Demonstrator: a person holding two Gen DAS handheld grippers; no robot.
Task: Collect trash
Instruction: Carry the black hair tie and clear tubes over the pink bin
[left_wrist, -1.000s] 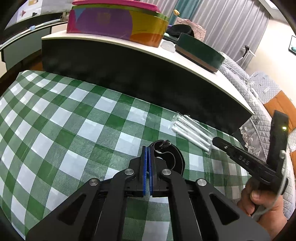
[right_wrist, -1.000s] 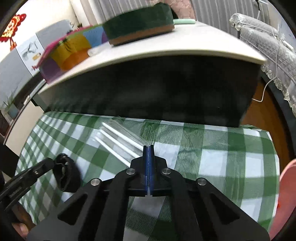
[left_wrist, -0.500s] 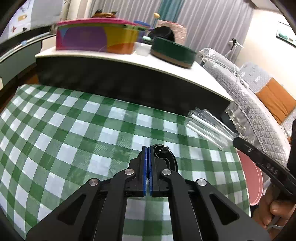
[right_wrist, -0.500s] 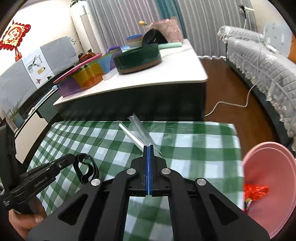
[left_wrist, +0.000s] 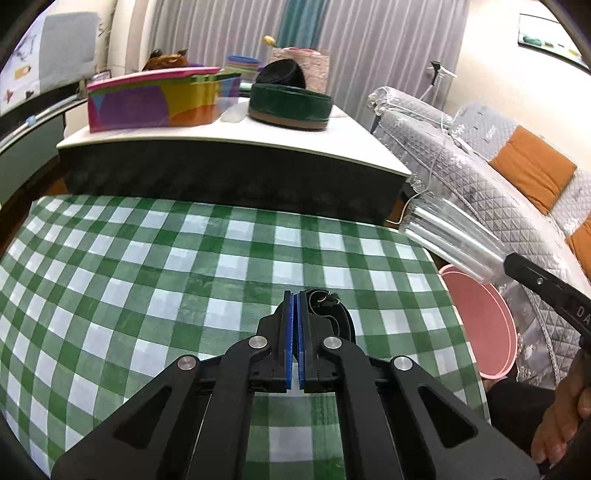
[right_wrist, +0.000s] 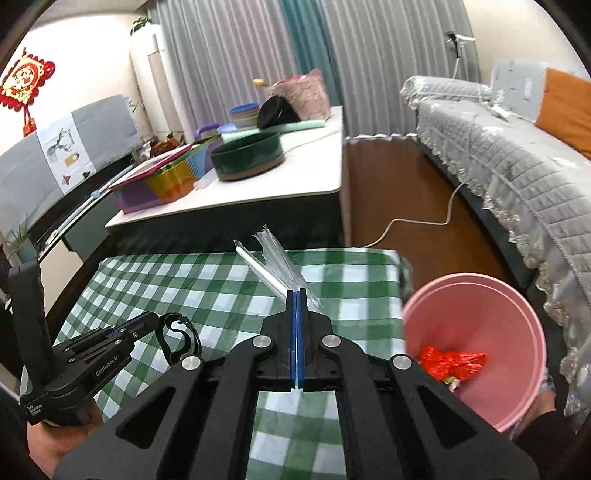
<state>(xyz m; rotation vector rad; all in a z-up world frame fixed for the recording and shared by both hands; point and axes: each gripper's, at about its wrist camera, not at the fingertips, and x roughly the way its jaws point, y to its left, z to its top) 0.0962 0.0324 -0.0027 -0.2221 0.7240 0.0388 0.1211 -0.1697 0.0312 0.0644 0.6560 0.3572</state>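
My left gripper (left_wrist: 295, 299) is shut on a black coiled band (left_wrist: 334, 314) and holds it above the green checked tablecloth (left_wrist: 184, 266); the band also shows in the right wrist view (right_wrist: 179, 338). My right gripper (right_wrist: 296, 295) is shut on a clear plastic packet of white straws (right_wrist: 271, 264), lifted off the table; the packet also shows in the left wrist view (left_wrist: 450, 240). A pink bin (right_wrist: 476, 343) stands off the table's right edge with red wrapper trash (right_wrist: 452, 363) inside; it also shows in the left wrist view (left_wrist: 480, 328).
A white-topped low table (left_wrist: 236, 136) stands behind, bearing a colourful box (left_wrist: 155, 99) and a dark green round tin (left_wrist: 290, 107). A grey quilted sofa (right_wrist: 517, 177) runs along the right. A white cable (right_wrist: 417, 221) lies on the wooden floor.
Both grippers have risen from the table. The right one has lifted the straw packet and swung towards the pink bin, which has come into fuller view. The left still holds the black band.
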